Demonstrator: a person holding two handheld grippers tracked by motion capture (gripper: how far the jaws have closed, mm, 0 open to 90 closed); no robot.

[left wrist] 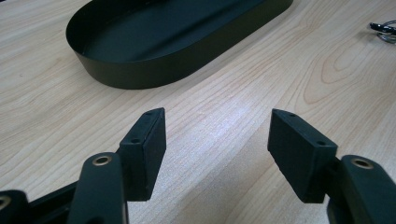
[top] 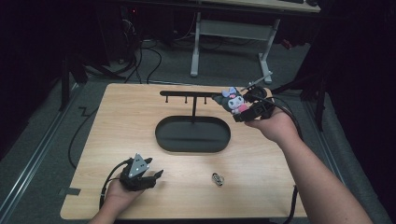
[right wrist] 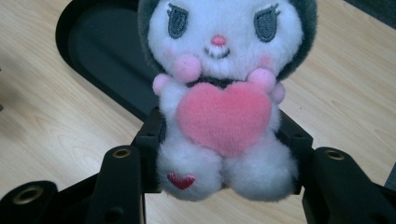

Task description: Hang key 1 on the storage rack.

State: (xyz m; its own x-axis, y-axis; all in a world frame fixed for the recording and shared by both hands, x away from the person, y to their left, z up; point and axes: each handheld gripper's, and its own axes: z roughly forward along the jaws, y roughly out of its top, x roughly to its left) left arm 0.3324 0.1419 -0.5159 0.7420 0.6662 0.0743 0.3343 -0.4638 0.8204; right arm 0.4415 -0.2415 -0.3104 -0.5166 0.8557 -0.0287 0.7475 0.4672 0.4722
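Overhead, the right gripper [top: 243, 111] clamps a plush toy [top: 235, 101] beside the hook stand [top: 192, 112]; the left gripper [top: 148, 179] rests spread apart on the table [top: 116, 121].

Plush toy [right wrist: 224, 100]: ears cut off by top edge. Small metal item [top: 217, 179]: too small to identify. Tray [left wrist: 154, 42]: far end cropped.

Table [top: 116, 140] and surroundings
A white-legged desk [top: 232, 31] is seen beyond it; cables [top: 154, 58] are strewn across the floor [top: 42, 140].
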